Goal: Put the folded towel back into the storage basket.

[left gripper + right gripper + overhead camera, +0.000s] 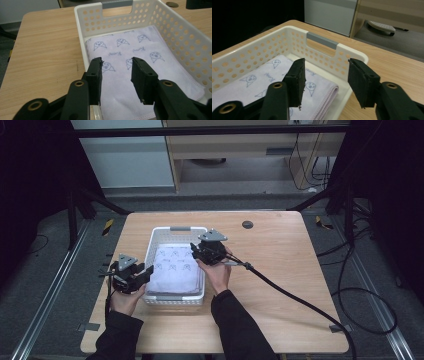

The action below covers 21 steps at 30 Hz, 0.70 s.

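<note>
A folded lilac towel (175, 268) printed with little faces lies flat in the white basket (179, 229), which sits toward the left of the wooden table (280, 270). The left gripper (141, 276) hangs over the basket's near-left corner, its jaws spread with nothing between them. The right gripper (196, 251) hangs over the basket's right wall, jaws likewise apart and empty.

From where they stand, the danger I'd expect is a jaw snagging the basket's rim on the way out or back in. The left gripper's inner jaw sits close to the left wall, and the right gripper straddles the right wall near the grey handle (322, 40), so a careless sideways pull could drag or tip the light basket. The towel's folded edge (329, 95) lies close to the right wall too, and could be ruffled.

Right of the basket the table is bare and roomy. On its left only a narrow strip remains before the table's edge.
</note>
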### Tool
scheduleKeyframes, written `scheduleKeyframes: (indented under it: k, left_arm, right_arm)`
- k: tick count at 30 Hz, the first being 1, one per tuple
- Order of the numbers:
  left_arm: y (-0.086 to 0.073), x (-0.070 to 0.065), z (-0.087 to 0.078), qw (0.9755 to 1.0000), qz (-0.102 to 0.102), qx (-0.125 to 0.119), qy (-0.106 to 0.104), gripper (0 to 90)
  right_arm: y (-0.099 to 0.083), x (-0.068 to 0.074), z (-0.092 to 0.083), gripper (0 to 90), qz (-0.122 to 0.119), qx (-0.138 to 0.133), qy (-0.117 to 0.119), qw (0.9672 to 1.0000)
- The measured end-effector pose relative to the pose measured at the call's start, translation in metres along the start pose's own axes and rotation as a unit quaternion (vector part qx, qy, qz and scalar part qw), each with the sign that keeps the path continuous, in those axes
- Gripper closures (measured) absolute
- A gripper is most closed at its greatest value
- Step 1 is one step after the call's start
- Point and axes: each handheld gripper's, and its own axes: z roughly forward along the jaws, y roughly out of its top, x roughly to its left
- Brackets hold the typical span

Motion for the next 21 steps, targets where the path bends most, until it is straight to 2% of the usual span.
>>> scheduleKeyframes:
  k: [5, 8, 13, 14, 15, 21]
  left_arm:
    - [0.001, -0.002, -0.005, 0.9999, 0.002, -0.009, -0.009, 52.9]
    - [0.001, -0.003, -0.007, 0.9999, 0.004, -0.011, -0.010, 48.2]
    - [0.001, 0.000, -0.009, 0.9998, 0.003, -0.007, -0.020, 41.8]
    - [0.001, 0.000, -0.009, 0.9998, 0.003, -0.007, -0.020, 40.5]
    - [0.000, 0.001, -0.010, 0.9998, 0.002, -0.007, -0.021, 39.8]
    - [-0.003, 0.005, -0.012, 0.9998, 0.002, -0.003, -0.020, 35.8]
  right_arm:
    - [0.001, -0.015, -0.018, 38.0, 0.016, -0.006, 0.004, 0.9998]
    - [0.001, -0.025, -0.031, 31.7, 0.019, -0.003, 0.009, 0.9998]
    - [-0.004, -0.043, -0.055, 27.2, 0.017, -0.005, 0.010, 0.9998]
    - [-0.004, -0.043, -0.055, 27.2, 0.017, -0.005, 0.010, 0.9998]
    - [-0.008, -0.052, -0.066, 24.8, 0.017, -0.001, 0.010, 0.9998]
    - [-0.024, -0.075, -0.096, 21.4, 0.016, 0.010, 0.000, 0.9998]
